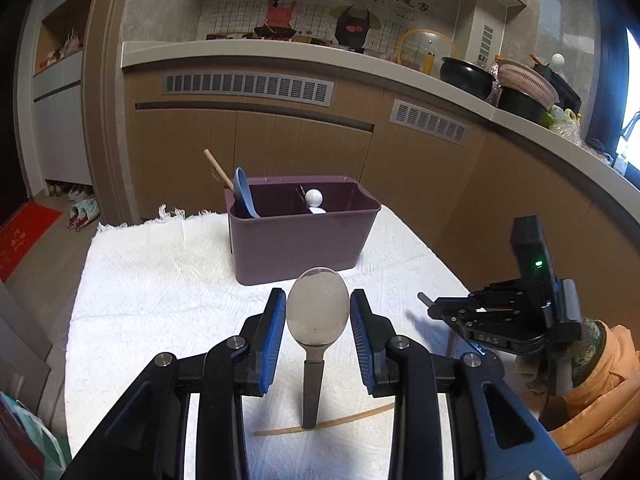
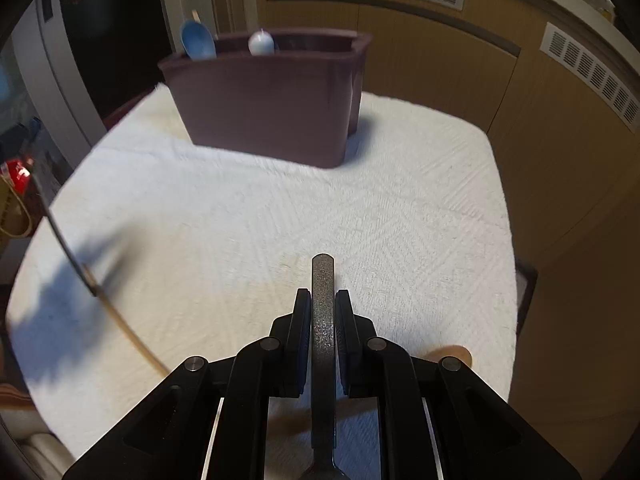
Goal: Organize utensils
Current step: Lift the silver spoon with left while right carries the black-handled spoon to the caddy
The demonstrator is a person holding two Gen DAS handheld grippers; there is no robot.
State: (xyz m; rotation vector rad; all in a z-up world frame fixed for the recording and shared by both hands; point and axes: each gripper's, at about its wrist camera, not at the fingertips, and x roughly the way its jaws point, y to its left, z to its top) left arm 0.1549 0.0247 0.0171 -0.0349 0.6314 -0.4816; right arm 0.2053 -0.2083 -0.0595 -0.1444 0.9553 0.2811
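Pinching the speckled metal utensil handle (image 2: pixel 323 320) in your right gripper (image 2: pixel 323 294) and a metal spoon (image 1: pixel 317 307) by its bowl between your left gripper's (image 1: pixel 318 308) jaws, lift both steadily toward the purple utensil caddy (image 1: pixel 304 236) on the white towel (image 1: pixel 160 272).

purple caddy (image 2: pixel 272 108) ahead, cloth (image 2: pixel 280 216) between bare

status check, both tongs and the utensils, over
Left tongs clamped on metal spoon. Right tongs shut on speckled handle. Purple caddy ahead, path clear.
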